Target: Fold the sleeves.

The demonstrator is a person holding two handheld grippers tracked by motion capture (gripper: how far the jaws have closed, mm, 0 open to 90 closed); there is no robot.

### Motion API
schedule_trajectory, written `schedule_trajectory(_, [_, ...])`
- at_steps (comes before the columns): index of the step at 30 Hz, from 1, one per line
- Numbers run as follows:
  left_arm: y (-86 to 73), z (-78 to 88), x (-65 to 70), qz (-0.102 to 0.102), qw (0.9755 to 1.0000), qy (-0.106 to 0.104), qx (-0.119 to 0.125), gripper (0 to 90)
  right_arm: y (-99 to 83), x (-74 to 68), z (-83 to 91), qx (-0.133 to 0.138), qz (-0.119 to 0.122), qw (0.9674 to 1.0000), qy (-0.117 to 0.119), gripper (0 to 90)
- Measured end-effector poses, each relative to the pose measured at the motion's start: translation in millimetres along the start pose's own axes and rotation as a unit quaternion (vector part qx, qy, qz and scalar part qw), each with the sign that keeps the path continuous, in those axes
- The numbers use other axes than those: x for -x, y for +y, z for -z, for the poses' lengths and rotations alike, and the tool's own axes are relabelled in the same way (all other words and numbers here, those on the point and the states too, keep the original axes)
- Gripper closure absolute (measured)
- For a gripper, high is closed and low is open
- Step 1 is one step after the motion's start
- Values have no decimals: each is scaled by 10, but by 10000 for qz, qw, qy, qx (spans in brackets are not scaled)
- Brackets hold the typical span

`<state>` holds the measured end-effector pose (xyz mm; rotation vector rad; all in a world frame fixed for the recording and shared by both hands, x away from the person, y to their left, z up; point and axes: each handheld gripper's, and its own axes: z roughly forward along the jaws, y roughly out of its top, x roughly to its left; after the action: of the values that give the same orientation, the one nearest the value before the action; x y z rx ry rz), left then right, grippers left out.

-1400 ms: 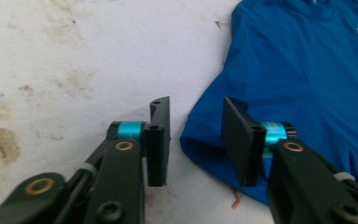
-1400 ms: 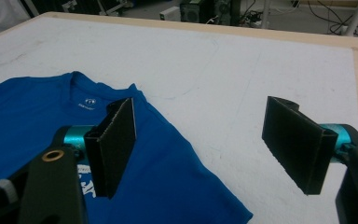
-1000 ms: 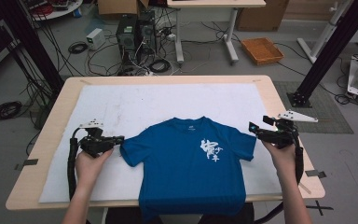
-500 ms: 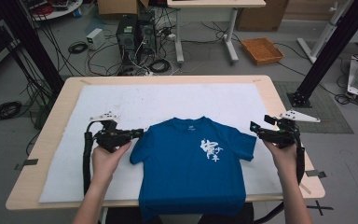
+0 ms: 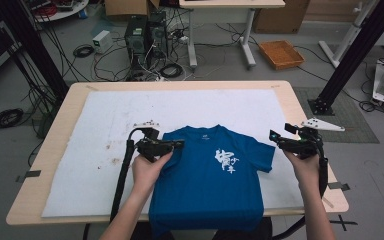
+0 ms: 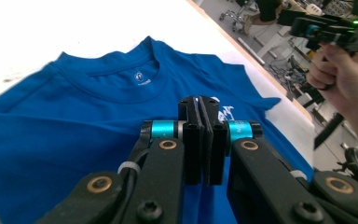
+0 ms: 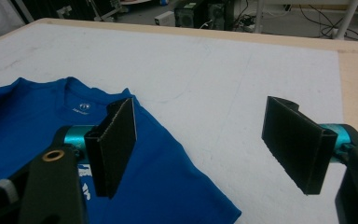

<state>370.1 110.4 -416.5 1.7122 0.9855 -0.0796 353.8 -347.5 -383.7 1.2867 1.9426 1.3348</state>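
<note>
Shirt [image 5: 210,177] lies flat on the counter's white mat [image 5: 90,150], left gripper [image 5: 172,145] jaws together over its shoulder seemingly pinching nothing, right gripper [image 5: 275,136] jaws apart beside the sleeve; one-sided tugging could bunch the cloth.

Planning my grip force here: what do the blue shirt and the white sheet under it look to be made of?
The blue shirt looks like soft matte knit, probably cotton jersey: it drapes, creases, and has a ribbed collar. The white sheet looks like matte felt or foam padding, with a dull, slightly stained surface; which one is unclear. It covers a pale wood-look table.
</note>
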Motion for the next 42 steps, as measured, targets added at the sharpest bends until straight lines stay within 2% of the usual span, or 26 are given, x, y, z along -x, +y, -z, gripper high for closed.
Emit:
schedule_trajectory(3, [-22,-131,-14,61,10000,31,22,881,-9,1,-9,-36,-4,10000,-12,260])
schedule_trajectory(6, [-42,-213,-24,-13,9999,71,80,861,-20,10,-20,-60,-5,10000,-17,262])
schedule_trajectory(7, [-44,-222,-27,-8,9999,81,116,792,-25,14,-22,-75,-18,10000,-26,262])
schedule_trajectory(8, [-43,-217,-33,-23,9998,111,158,612,-37,26,-27,-100,-40,9999,-53,262])
schedule_trajectory(9, [-40,-208,-34,-53,9997,116,208,612,-37,26,-27,-100,-40,9999,-53,262])
schedule_trajectory(12, [-21,-87,-18,-351,9981,225,455,533,-56,48,-33,-138,-94,9998,-95,264])
schedule_trajectory(13, [-18,-47,-14,-399,9976,251,500,496,-65,59,-32,-154,-95,9998,-126,293])
schedule_trajectory(15, [-14,75,-8,-567,9961,325,591,460,-92,87,-25,-203,-136,9995,-174,333])
schedule_trajectory(16, [-17,217,-4,-821,9934,494,625,446,-106,101,-22,-237,-152,9994,-176,356])
schedule_trajectory(17, [-17,217,-4,-821,9934,494,625,445,-106,101,-22,-237,-152,9994,-176,356])
schedule_trajectory(19, [-37,371,-5,-1073,9901,634,648,445,-145,132,-20,-338,-213,9990,-174,419])
schedule_trajectory(20, [-51,450,-6,-1174,9883,726,649,444,-198,172,-34,-475,-295,9982,-219,487])
schedule_trajectory(21, [-68,529,-13,-1270,9863,828,644,444,-198,172,-34,-475,-295,9982,-219,487])
schedule_trajectory(23, [-106,672,-37,-1388,9833,968,662,434,-259,214,-61,-646,-346,9969,-274,535])
schedule_trajectory(24, [-127,741,-54,-1430,9822,1031,644,434,-318,252,-110,-826,-425,9953,-273,575])
schedule_trajectory(25, [-148,804,-75,-1472,9809,1095,645,434,-318,252,-110,-826,-425,9953,-273,575])
schedule_trajectory(26, [-170,864,-95,-1475,9802,1154,641,434,-363,275,-174,-992,-473,9936,-276,594])
schedule_trajectory(28, [-210,971,-154,-1459,9790,1233,707,434,-379,282,-211,-1074,-491,9926,-274,606])
schedule_trajectory(30, [-234,1056,-217,-1351,9798,1269,745,432,-402,294,-284,-1237,-464,9908,-292,613])
schedule_trajectory(32, [-241,1116,-263,-1338,9789,1348,758,431,-421,296,-369,-1422,-488,9881,-333,626])
schedule_trajectory(34, [-245,1156,-290,-1336,9787,1366,752,430,-432,300,-409,-1496,-465,9870,-349,657])
schedule_trajectory(35, [-248,1166,-302,-1328,9786,1375,762,430,-432,300,-409,-1496,-465,9870,-349,657])
schedule_trajectory(36, [-252,1180,-311,-1323,9787,1375,757,430,-450,300,-432,-1502,-379,9872,-380,725])
schedule_trajectory(37, [-255,1186,-318,-1304,9790,1360,775,430,-450,300,-432,-1502,-379,9872,-380,725])
schedule_trajectory(38, [-255,1192,-326,-1307,9793,1338,770,430,-450,315,-420,-1479,-442,9877,-264,804])
schedule_trajectory(42, [-251,1192,-329,-1312,9793,1329,777,430,-437,290,-382,-1385,-428,9892,-228,870])
